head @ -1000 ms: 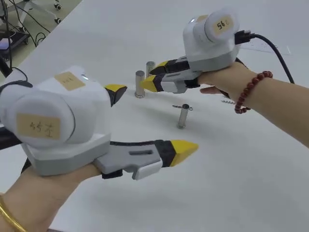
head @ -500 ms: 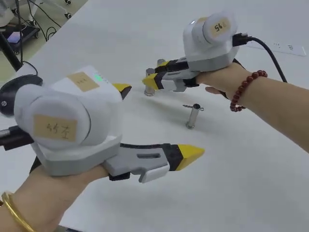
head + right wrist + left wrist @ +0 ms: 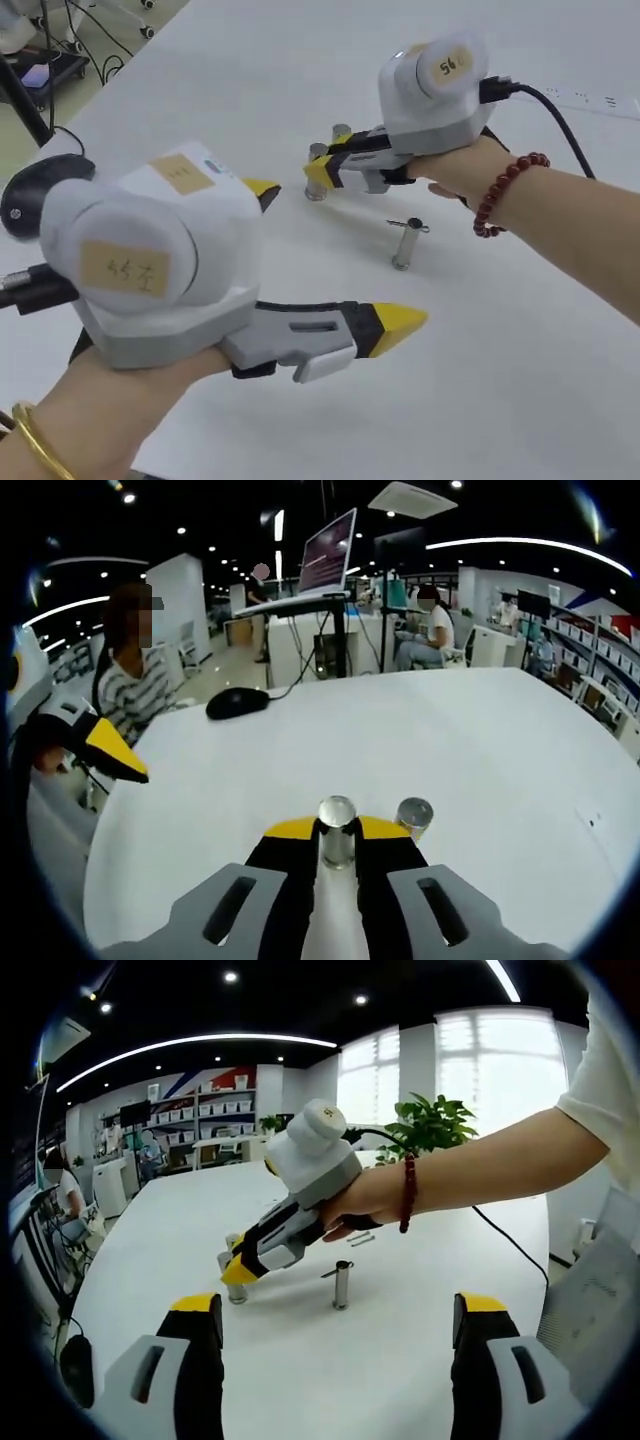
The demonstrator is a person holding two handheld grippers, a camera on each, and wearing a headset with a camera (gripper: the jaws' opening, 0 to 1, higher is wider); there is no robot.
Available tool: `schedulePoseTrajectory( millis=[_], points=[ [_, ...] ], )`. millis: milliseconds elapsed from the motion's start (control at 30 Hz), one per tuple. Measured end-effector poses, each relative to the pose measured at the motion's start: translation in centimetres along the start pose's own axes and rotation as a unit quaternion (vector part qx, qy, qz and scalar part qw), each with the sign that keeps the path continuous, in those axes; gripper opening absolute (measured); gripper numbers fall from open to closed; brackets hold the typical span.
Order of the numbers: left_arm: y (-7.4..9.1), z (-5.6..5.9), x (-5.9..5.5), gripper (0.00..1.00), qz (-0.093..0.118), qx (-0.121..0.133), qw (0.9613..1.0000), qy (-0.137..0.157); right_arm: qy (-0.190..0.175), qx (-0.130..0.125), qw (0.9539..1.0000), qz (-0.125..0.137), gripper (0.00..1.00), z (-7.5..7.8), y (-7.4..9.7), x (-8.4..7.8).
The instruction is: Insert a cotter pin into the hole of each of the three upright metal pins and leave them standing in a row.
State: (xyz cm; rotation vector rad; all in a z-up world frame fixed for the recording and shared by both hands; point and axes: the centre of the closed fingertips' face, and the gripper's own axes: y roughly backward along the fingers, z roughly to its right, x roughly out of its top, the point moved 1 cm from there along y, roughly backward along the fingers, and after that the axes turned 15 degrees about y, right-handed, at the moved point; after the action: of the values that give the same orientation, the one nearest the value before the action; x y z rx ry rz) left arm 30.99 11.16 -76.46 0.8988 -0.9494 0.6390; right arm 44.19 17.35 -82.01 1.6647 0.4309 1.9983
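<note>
The left gripper (image 3: 333,255) sits low, close to the body, with its jaws spread wide. The right gripper (image 3: 320,172) reaches forward on an extended arm, its jaws clamped on a metal pin (image 3: 338,848).

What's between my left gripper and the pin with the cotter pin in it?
Nothing visible: bare table lies between the open left gripper and that pin. The right gripper sits aside, shut on another pin.

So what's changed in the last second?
The right gripper slid forward onto the near pin and now clamps it. The left gripper stays open; the cottered pin and far pin stand as before.
</note>
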Motion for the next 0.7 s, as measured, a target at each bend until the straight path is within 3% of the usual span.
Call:
schedulePoseTrajectory(
  millis=[367,700],
  points=[
    [0.1,-0.1,0.2,0.94,0.000,0.003,1.0000,-0.003,0.001,-0.004,1.0000,-0.007,0.13,-0.2,0.2,0.0],
    [0.8,-0.1,0.7,0.94,0.003,0.008,0.9999,-0.009,0.016,0.002,0.9998,-0.008,0.13,-1.6,0.8,1.1]
  ],
)
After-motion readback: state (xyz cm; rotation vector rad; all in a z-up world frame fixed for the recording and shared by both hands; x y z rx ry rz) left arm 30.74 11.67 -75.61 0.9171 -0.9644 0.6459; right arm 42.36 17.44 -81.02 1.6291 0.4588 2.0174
